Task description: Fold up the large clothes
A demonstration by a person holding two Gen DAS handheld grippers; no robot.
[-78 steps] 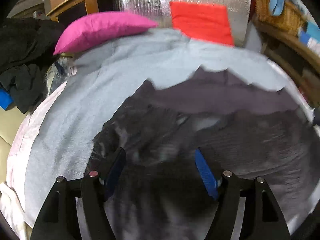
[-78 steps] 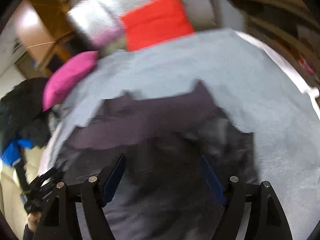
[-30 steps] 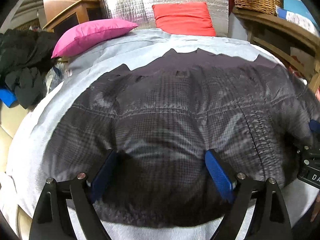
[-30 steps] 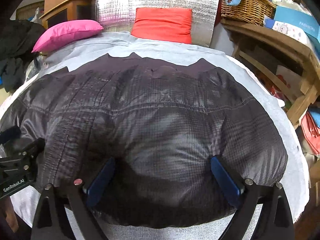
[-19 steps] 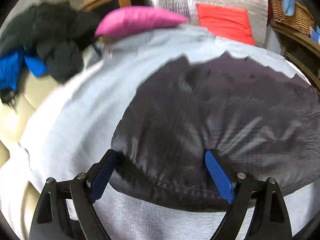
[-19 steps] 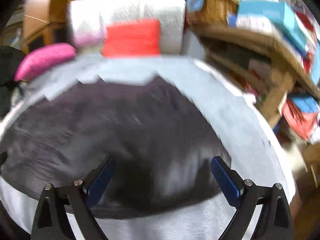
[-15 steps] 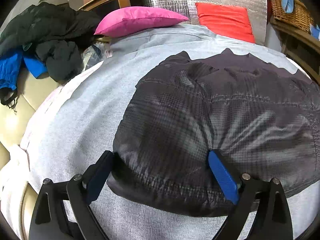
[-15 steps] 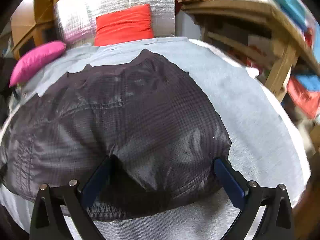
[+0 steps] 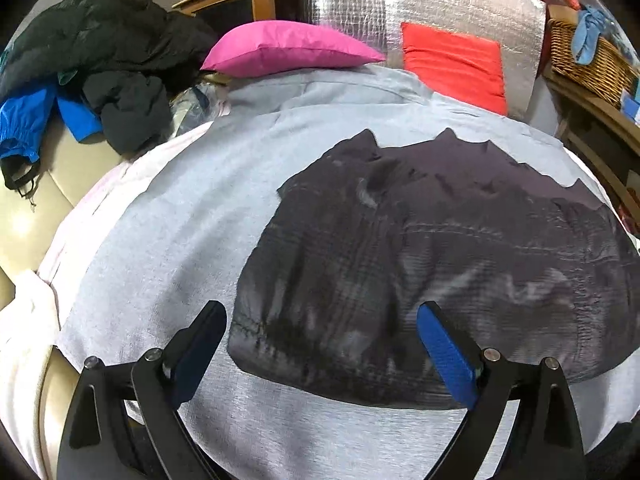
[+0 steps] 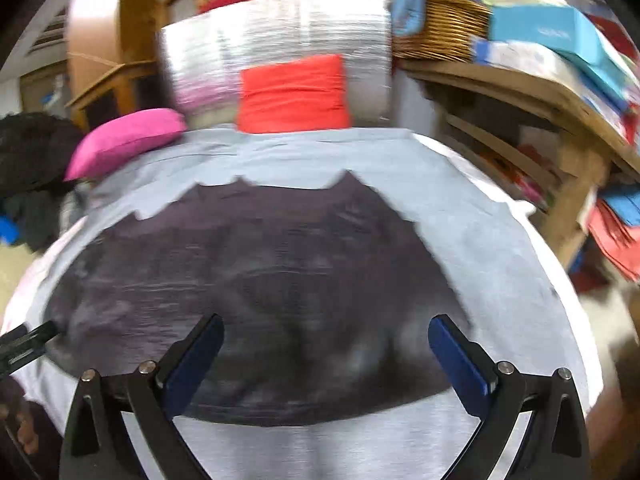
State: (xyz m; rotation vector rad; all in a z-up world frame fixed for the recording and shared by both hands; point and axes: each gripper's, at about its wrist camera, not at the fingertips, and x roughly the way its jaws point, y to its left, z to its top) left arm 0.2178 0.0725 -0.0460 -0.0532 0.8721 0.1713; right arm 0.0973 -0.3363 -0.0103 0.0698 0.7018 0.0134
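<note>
A dark grey quilted jacket (image 9: 440, 248) lies folded into a broad block on the light grey bedsheet (image 9: 168, 232). It also shows in the right wrist view (image 10: 256, 288), blurred. My left gripper (image 9: 320, 340) is open and empty, above the jacket's near left corner. My right gripper (image 10: 326, 348) is open and empty, above the jacket's near edge. The left gripper's tip (image 10: 28, 344) shows at the left edge of the right wrist view.
A pink pillow (image 9: 288, 46) and a red cushion (image 9: 456, 64) lean on a silver padded board (image 9: 440, 4) at the bed's far end. Dark and blue clothes (image 9: 100, 80) are piled at left. A wooden shelf (image 10: 520, 120) with a wicker basket (image 10: 440, 24) stands at right.
Both grippers have pulled back from the jacket, which lay between their fingers before. The left view has swung left, the right view is in motion and blurred. The jacket stays flat on the bed.
</note>
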